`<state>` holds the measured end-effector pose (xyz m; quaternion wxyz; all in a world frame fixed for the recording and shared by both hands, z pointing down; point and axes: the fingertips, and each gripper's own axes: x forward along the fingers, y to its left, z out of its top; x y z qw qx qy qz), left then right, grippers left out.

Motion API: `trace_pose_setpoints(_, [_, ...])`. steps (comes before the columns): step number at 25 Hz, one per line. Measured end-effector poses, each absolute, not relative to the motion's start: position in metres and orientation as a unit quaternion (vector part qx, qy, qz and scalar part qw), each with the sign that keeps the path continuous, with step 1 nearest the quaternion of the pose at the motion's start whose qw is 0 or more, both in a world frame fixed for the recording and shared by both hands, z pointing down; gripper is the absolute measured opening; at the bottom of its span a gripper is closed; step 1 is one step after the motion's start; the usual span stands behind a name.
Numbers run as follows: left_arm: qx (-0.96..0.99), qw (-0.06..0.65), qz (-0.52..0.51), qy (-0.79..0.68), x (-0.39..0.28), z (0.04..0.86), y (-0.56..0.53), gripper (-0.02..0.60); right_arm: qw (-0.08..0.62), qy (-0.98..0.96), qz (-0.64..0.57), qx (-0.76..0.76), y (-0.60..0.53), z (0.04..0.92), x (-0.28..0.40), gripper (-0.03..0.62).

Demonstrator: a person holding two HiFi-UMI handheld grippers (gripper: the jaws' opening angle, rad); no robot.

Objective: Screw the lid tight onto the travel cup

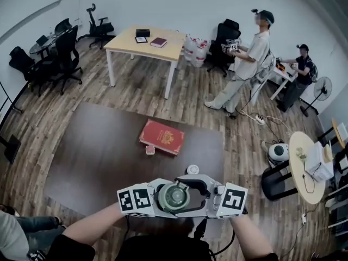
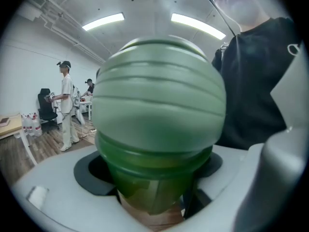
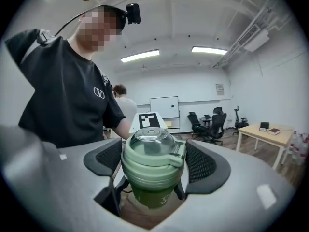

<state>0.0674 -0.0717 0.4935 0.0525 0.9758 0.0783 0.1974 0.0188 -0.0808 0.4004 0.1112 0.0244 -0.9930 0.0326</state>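
A dark table (image 1: 98,162) is seen below, with a red book (image 1: 162,136) lying flat near its middle. Nearer, the two grippers are held together over the table's near edge, their marker cubes facing up.

The cup (image 1: 174,197) is carried between them, clear of the table and close to the person's chest. The left gripper (image 2: 154,178) is clamped on the cup's green body, which is wedged between its dark pads (image 2: 91,174) and fills most of the left gripper view. The right gripper (image 3: 153,161) is set around the lid (image 3: 153,151), with a mesh pad against each side. It appears to be pinching the lid, though contact on one side is only narrowly made out.

The lid is seen seated on the cup's mouth and roughly square to it. How far it is threaded cannot be told. A small white disc (image 1: 192,169) is left on the table just beyond the grippers.

The cup is judged to be stiff plastic, light, and smooth enough to slip under twist. The ribbed body is best held firmly as the anchor. The lid is best taken by its pale green rim, below the clear dome and away from the side hinge, which could be strained.
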Motion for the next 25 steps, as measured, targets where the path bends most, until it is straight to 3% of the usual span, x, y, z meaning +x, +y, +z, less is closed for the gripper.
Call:
trace_pose_setpoints(3, [0.978,0.040,0.202,0.034,0.066,0.490,-0.087,0.420,0.084,-0.989,0.021,0.119,-0.093,0.398,0.018,0.426])
trace_pose_setpoints(8, [0.974,0.053,0.218,-0.028,0.066,0.502,-0.106,0.420,0.066,-0.920,0.117,0.368,-0.117,0.409,0.024,0.426])
trace_pose_setpoints(11, [0.976,0.082,0.199,-0.024,0.069,0.505,-0.103,0.420,0.066,-0.898,0.127,0.415,-0.119,0.412,0.025,0.426])
trace_pose_setpoints(25, [0.974,0.062,0.209,0.053,0.069,0.486,-0.077,0.420,0.066,-0.997,0.015,0.038,-0.083,0.383,0.041,0.453])
